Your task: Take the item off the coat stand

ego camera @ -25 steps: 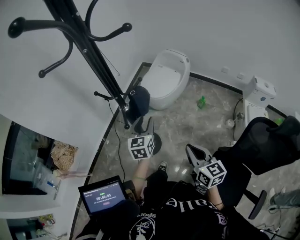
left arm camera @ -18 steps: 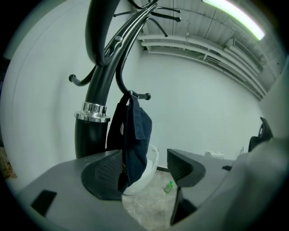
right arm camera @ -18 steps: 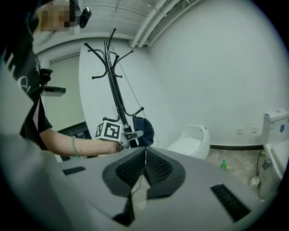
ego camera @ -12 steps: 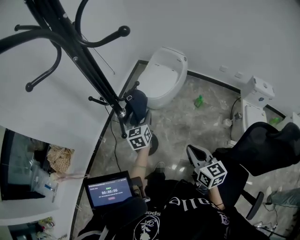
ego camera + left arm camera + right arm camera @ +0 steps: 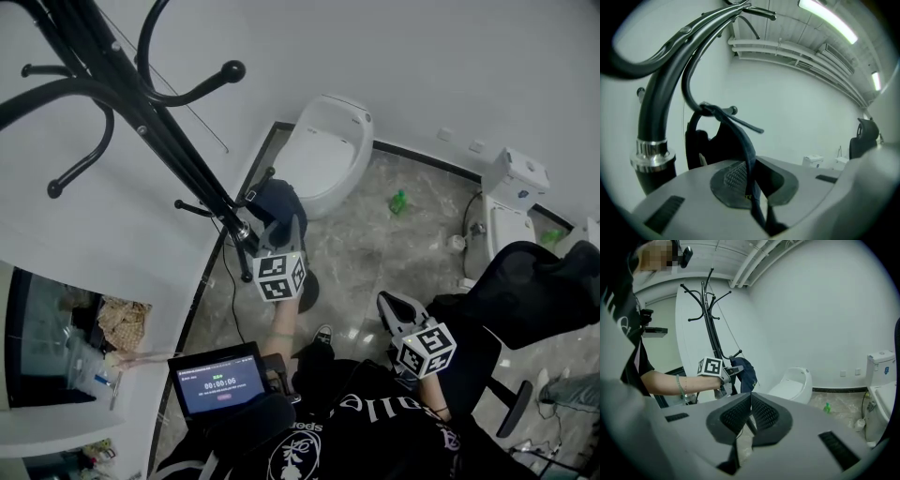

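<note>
A dark blue cap (image 5: 281,201) hangs by its strap from a low hook of the black coat stand (image 5: 159,141). My left gripper (image 5: 285,232) reaches up to the cap. In the left gripper view its jaws are closing, and the cap's fabric edge (image 5: 749,154) is pinched between the pads. The stand's pole (image 5: 654,122) rises at the left of that view. My right gripper (image 5: 390,306) is held low and to the right, away from the stand. It is shut with nothing in it (image 5: 751,416). The right gripper view shows the cap (image 5: 746,372) and the left gripper (image 5: 733,369) at the stand.
A white toilet (image 5: 324,155) stands behind the coat stand, against the wall. A green bottle (image 5: 400,202) lies on the marble floor. A black office chair (image 5: 525,291) is at the right, and a lit tablet (image 5: 217,382) is at the lower left.
My left gripper has moved up and forward to the cap, and its jaws now close on the fabric. The right gripper has stayed where it was.
</note>
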Motion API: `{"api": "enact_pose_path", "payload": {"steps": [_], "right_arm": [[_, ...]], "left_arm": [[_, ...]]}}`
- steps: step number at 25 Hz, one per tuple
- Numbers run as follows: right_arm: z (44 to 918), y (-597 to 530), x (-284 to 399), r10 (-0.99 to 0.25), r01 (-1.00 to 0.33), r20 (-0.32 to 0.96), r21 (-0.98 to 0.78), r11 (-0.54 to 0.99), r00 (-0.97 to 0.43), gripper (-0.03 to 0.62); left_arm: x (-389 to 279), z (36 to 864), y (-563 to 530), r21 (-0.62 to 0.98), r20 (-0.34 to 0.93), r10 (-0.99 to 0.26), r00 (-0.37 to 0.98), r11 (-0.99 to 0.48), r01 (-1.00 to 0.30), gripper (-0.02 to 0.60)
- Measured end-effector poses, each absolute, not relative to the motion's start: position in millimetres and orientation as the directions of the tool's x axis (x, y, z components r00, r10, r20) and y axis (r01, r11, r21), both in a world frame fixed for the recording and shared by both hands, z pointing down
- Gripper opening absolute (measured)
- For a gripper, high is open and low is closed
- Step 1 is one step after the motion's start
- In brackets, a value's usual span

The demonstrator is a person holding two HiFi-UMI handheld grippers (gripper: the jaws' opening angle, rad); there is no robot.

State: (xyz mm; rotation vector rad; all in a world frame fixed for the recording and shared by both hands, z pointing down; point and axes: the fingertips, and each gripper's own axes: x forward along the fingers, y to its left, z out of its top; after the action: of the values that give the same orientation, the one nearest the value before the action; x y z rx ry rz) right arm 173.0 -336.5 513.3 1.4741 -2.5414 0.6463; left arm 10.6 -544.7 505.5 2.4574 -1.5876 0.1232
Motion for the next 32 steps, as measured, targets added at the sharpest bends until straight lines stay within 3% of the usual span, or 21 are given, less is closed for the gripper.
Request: {"api": "enact_pose_path", "payload": {"steps": [10,24,32], "right_arm": [[515,-339,170,-0.795,-0.849,0.317,-0.306,0.43,-0.517,0.017],[516,-336,202,-0.851,-0.899,0.325,-0.297,0.322,-0.412,0.017],[513,-328,213,-0.87,-0.908,0.312,-0.301,0.291,-0.382,0.017]], "left_arm": [[40,420,-566,0.062,0.017,-0.864,0.503,-0.501,-0.863,0.018],[96,421,-604,0.026,0.061,-0.79,0.611,-0.61,-0.792,0.018],[126,437,-574,0.046,0.09,-0.73,0.677,-0.676,-0.735,0.018]]}}
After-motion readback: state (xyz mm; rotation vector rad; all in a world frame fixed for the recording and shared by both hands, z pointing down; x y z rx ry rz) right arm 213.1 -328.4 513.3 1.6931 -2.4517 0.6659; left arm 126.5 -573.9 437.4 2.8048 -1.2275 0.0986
